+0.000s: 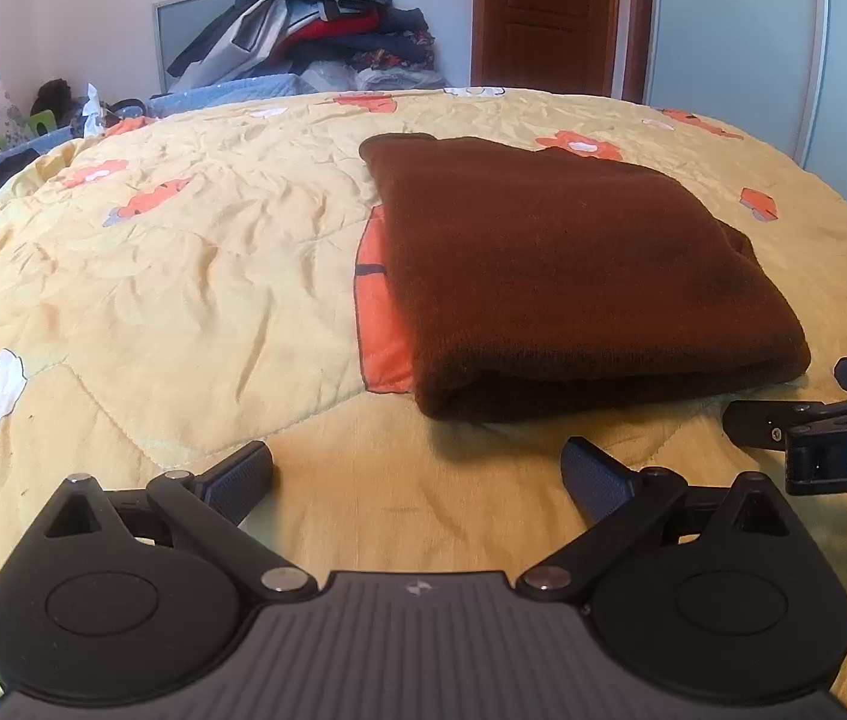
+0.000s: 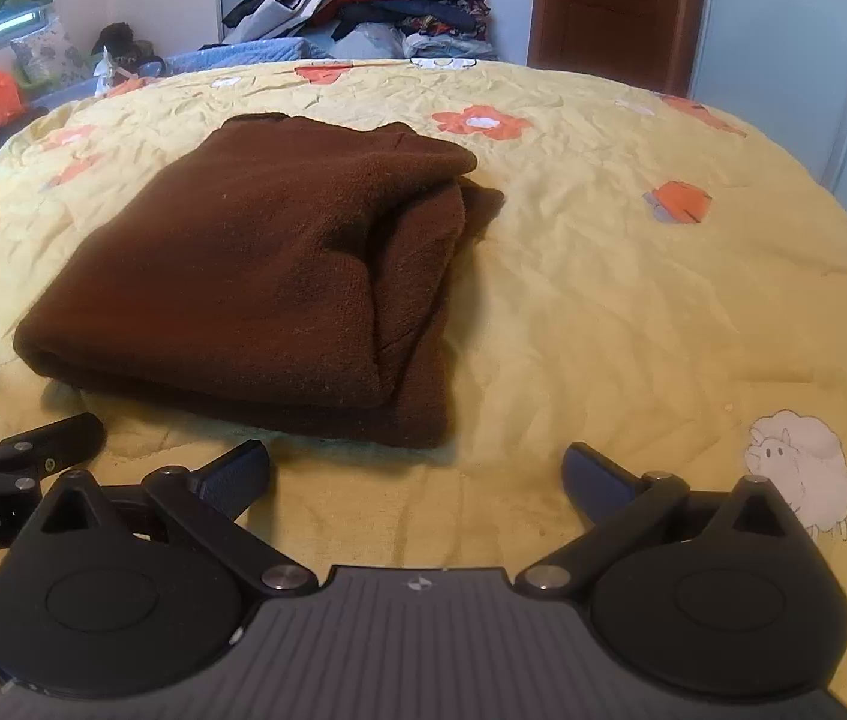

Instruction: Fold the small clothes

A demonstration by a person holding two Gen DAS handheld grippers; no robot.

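The left claw (image 1: 417, 468) hovers over the near edge of the bed (image 1: 183, 276), its jaws spread wide with only yellow quilt between them. Just beyond and a little to its right lies the brown garment (image 1: 573, 276), folded into a thick rectangle toward the middle of the bed, its layered edges facing right. The right claw (image 2: 417, 468) hangs near the garment's right front corner, jaws likewise wide apart and empty, not touching the cloth.

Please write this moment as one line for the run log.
brown garment: folded, lying on yellow quilt | left gripper: jaws open, empty | right gripper: jaws open, empty | neither touches the garment
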